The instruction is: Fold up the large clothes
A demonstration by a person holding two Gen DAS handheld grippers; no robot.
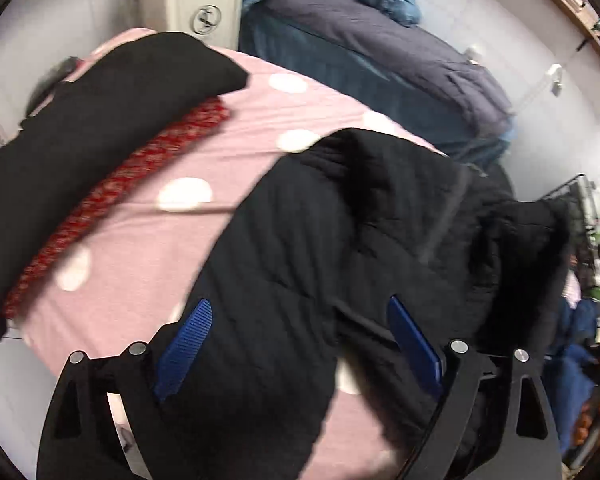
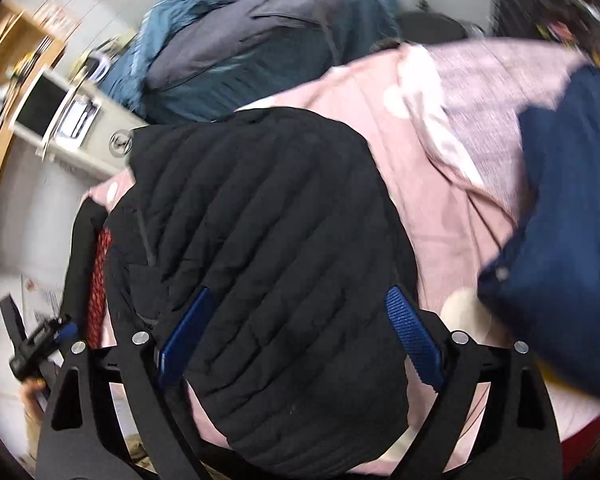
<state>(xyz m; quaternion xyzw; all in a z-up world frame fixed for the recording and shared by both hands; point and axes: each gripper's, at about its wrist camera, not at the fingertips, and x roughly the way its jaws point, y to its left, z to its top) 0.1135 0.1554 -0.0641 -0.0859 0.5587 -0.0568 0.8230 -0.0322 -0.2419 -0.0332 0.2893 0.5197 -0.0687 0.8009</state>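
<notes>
Both tongs, left (image 1: 300,344) and right (image 2: 300,332), spread wide, nothing gripped. Black quilted jacket (image 2: 260,240) on pink bed (image 1: 228,240): you pinch edges squarely, fold flat.

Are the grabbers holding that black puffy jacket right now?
No. Both the left hand-held gripper and the right hand-held gripper are open above the black quilted jacket; nothing is held.
</notes>
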